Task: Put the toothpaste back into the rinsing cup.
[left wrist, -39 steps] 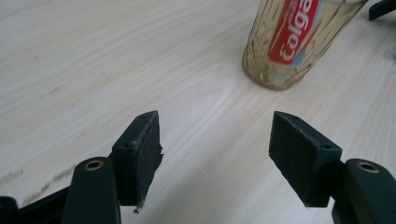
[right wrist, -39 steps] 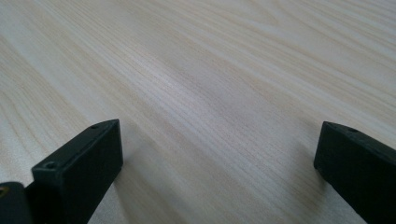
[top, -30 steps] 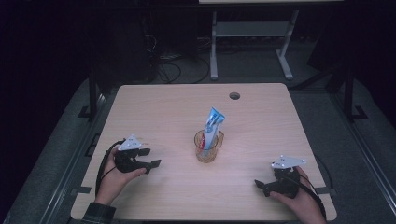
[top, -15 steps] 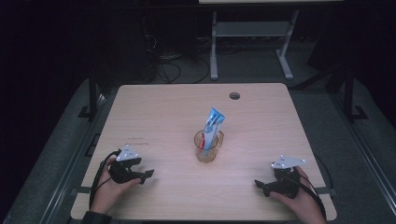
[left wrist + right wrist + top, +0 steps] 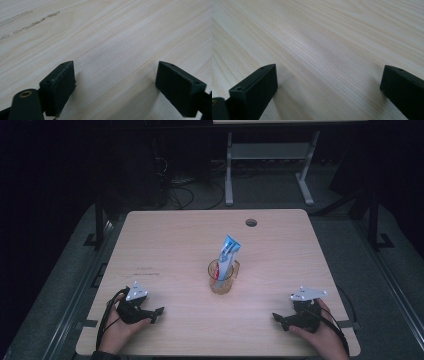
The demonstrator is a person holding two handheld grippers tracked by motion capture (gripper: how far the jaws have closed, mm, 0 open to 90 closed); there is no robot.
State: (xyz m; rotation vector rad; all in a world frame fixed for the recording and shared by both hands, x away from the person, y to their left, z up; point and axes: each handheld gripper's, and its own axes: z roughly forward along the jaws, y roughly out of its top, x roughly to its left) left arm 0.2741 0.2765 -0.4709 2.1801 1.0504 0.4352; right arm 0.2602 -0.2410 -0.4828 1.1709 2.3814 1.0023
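Since a second ago my left gripper (image 5: 159,311) has come back toward my edge of the table (image 5: 170,245) and sunk onto the wood, farther from the glass cup (image 5: 223,278), and its jaws have just been opening; they now stand spread with nothing but bare tabletop between them in the left gripper view. My right gripper (image 5: 278,318) has kept its place, jaws spread wide over bare wood too. The cup stands near the middle of the table, between my two grippers and a little beyond them, well apart from both, with the left gripper to its near left and the right one to its near right. In the cup a blue-and-white toothpaste tube (image 5: 227,256) stands upright, tilted slightly, its top rising above the rim.
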